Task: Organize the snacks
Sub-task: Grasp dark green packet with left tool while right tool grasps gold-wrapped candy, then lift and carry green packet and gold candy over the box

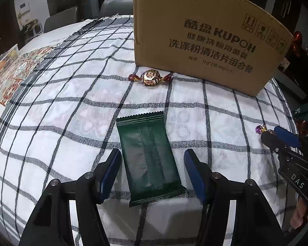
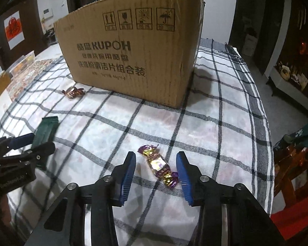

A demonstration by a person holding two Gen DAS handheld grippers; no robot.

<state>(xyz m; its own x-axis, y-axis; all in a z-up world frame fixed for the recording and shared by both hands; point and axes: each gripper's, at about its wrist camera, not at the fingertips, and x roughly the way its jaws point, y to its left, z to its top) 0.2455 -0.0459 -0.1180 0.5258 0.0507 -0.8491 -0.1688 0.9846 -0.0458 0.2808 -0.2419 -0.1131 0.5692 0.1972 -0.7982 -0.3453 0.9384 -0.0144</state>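
A table covered by a white cloth with dark checks point(image 1: 51, 106) was observed in both wrist views. A brown cardboard box point(image 2: 129, 57), printed with KUPOH and handling symbols, was seen standing upright on the cloth toward the far side. A white slatted basket point(image 1: 5, 60) was noted at the far left edge, beside a patterned sheet.

The left gripper point(image 1: 153, 172) was found with its blue-padded jaws apart, one on each side of a dark green snack packet point(image 1: 149, 155) lying flat on the cloth; a gap was visible between each pad and the packet, so no grip was recorded.

The right gripper point(image 2: 156, 176) was found with its jaws apart around a purple-and-gold wrapped candy point(image 2: 159, 166) lying on the cloth. The candy's near twisted end lay just beside the right pad; contact could not be confirmed, and the left pad stood clear.

A red-and-gold wrapped candy point(image 1: 151, 78) was recorded on the cloth just in front of the box, well apart from both grippers
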